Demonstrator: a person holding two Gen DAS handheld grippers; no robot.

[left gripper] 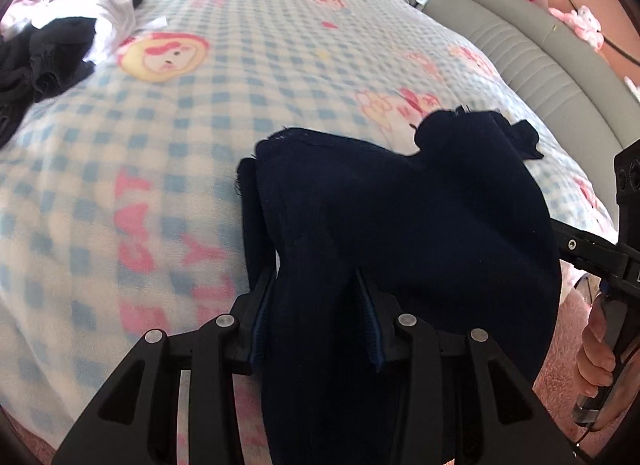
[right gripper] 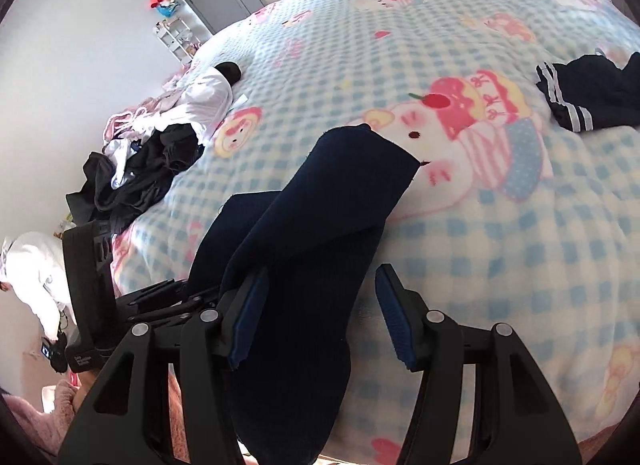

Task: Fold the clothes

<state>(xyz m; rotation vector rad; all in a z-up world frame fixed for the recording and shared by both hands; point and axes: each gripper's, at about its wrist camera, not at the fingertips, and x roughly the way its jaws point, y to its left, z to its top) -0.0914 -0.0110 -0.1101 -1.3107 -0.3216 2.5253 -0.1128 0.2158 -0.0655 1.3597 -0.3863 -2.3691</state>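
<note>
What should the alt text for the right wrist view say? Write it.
The right gripper, jaws open, has a dark navy garment draped over its left finger above a blue-and-white checked cartoon blanket. A pile of clothes lies far left; a striped navy piece far right.

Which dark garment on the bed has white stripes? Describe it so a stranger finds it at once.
Start from the checked blanket on the bed. By its right edge, right of the big pink cartoon print, lies a dark garment. It alone has white stripes; the clothes pile far left has none.
</note>
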